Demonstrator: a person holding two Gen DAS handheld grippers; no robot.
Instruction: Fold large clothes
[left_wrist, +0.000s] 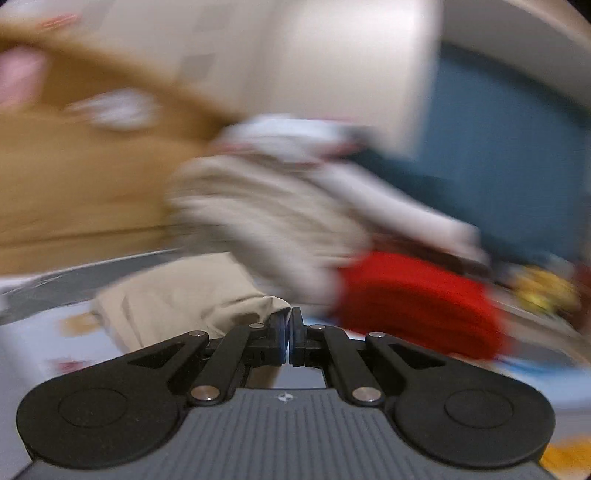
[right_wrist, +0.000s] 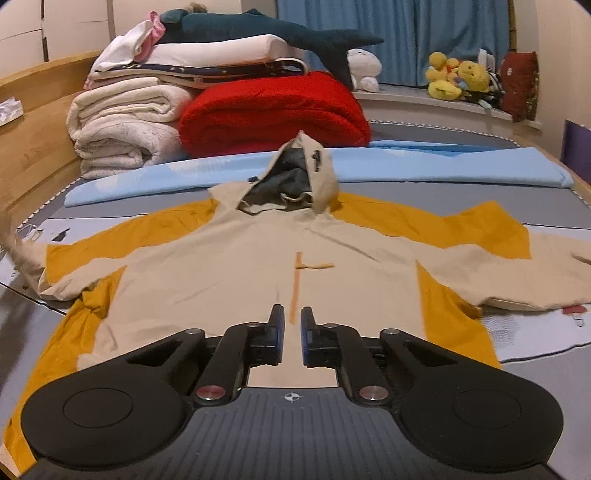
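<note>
A large beige and mustard hooded jacket (right_wrist: 229, 273) lies spread front-up on the bed, its hood (right_wrist: 295, 177) standing up at the far end. My right gripper (right_wrist: 292, 314) hovers over the jacket's lower middle. Its jaws stand a narrow gap apart, with nothing seen pinched between them. In the blurred left wrist view my left gripper (left_wrist: 290, 321) is shut on the end of a beige sleeve (left_wrist: 177, 299), which bunches up to the left of the fingers. In the right wrist view the jacket's left sleeve end (right_wrist: 16, 243) is blurred at the frame's edge.
Folded white blankets (right_wrist: 125, 125) and a red blanket (right_wrist: 273, 110) are stacked at the head of the bed, with pillows and a dark plush shark on top. A light blue sheet (right_wrist: 443, 166) lies across the grey mattress. The wooden bed frame (right_wrist: 33, 147) runs along the left, and plush toys (right_wrist: 458, 79) sit on the sill.
</note>
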